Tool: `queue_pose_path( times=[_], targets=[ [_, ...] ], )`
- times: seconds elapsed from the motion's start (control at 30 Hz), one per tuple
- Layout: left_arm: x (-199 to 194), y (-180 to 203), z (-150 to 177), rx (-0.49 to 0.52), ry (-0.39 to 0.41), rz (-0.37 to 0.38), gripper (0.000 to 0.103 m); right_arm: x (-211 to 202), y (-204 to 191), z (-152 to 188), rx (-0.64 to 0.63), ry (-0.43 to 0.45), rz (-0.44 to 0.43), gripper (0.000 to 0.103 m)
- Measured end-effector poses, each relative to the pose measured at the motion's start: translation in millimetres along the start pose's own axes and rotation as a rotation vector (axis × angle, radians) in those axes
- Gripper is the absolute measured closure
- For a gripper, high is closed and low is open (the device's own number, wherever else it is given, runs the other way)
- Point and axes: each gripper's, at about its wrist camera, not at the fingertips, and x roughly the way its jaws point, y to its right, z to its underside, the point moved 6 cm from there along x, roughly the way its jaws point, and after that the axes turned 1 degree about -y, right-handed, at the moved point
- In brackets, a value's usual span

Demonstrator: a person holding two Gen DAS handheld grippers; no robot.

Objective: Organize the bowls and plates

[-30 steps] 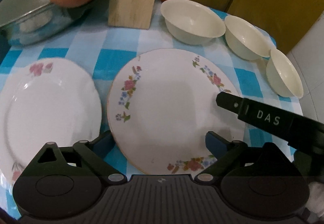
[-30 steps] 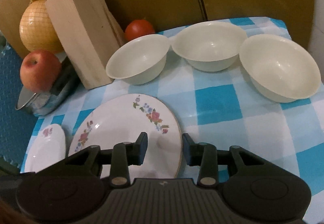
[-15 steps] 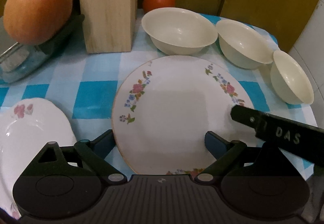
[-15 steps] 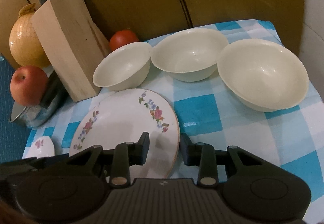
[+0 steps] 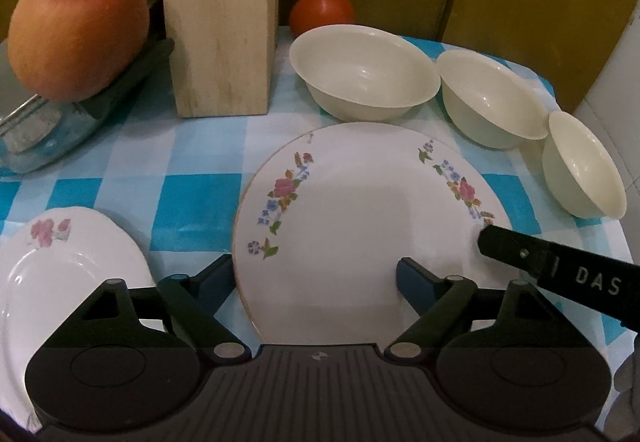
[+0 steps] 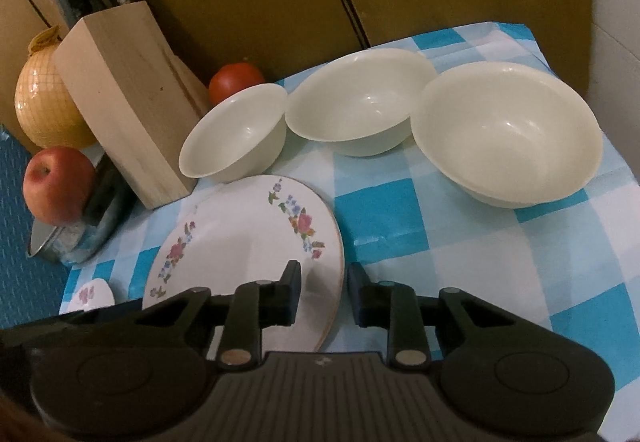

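Plate (image 5: pixel 360 226) lies flat; both tongs closing astride its rim, neither gripping.

Both grippers narrower around plate (image 5: pixel 360 226)

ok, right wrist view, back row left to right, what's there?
netted melon → knife block → tomato → small cream bowl → middle cream bowl → large cream bowl

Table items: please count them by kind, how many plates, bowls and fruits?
Plates: 2 (large floral plate, smaller plate)
Bowls: 3 (bowl)
Fruits: 3 (apple, tomato, melon)
Total: 8
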Motion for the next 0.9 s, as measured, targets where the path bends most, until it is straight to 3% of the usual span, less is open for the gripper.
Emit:
queue_pose_path(
  times=[0.23, 0.6, 0.9],
  targets=[
    [2, 1, -1, -0.006, 0.008, -0.015, 0.01, -2, -8, 9, -0.097, 0.025, 0.035, 0.079],
    [-3, 5, 0, 0.004, 0.007, -0.024, 0.018, -11, -6, 8, -0.058, 0.027, 0.055, 0.08],
    [-18, 7, 0, 0.002, 0.038, -0.015, 0.018, -23, -5, 10, -0.053, 0.037, 0.045, 0.08]
  ],
)
